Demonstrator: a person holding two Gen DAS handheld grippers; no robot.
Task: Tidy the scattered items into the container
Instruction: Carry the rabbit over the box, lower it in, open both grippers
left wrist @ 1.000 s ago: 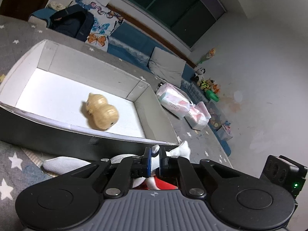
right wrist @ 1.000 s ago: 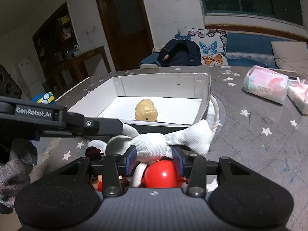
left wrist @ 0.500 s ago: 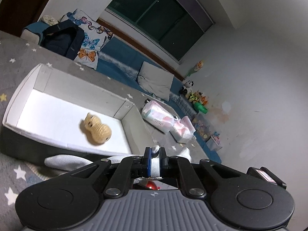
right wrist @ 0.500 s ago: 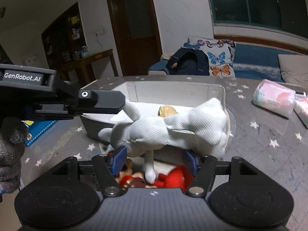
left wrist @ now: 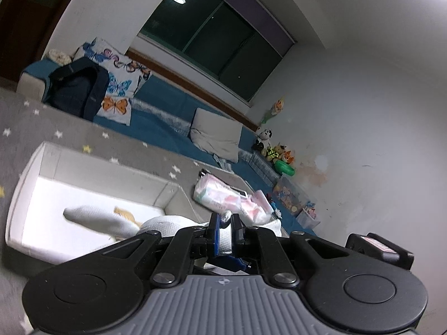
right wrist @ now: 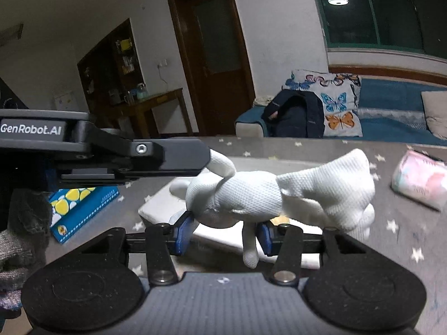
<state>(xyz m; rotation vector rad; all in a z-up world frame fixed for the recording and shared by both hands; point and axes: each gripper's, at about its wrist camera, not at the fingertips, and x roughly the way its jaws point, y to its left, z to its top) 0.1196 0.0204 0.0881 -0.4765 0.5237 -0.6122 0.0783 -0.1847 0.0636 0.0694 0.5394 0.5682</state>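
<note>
We've got the white knit toy [right wrist: 251, 198] up in the air, held by the left gripper [left wrist: 225, 230], whose jaws are pinched nearly together on a narrow tab of the white fabric. In the right wrist view that same gripper comes in from the left side as a black bar, meeting the toy at its thin curled limb.

The right gripper [right wrist: 223, 234] sits under the toy w/ its blue pads spread wide apart. The toy's belly hangs just above and between them, and one limb dangles down thru the gap. We see no pinch there, so we read the right jaws as open, not gripping anything.

Toy's long axis runs roughly left-right across the right wrist view, i.e. crosswise to the right fingers, w/ the fat flared end to the right and the thin end toward the left gripper.

The white box [left wrist: 42, 167] lies ahead of and below both grippers on the grey star-print mat [right wrist: 405, 229]. Left wrist view shows it to the left-front, w/ a tan plush [left wrist: 124, 213] already inside near its right wall; one white limb of the toy hangs in front of the box interior. The box is blurry in both views.

Our judgement: the left gripper is the carrier, so the coming move is its own, forward and left over the near wall, then let go. The pink tissue packs [left wrist: 223, 195] lie off the box's right end.
</note>
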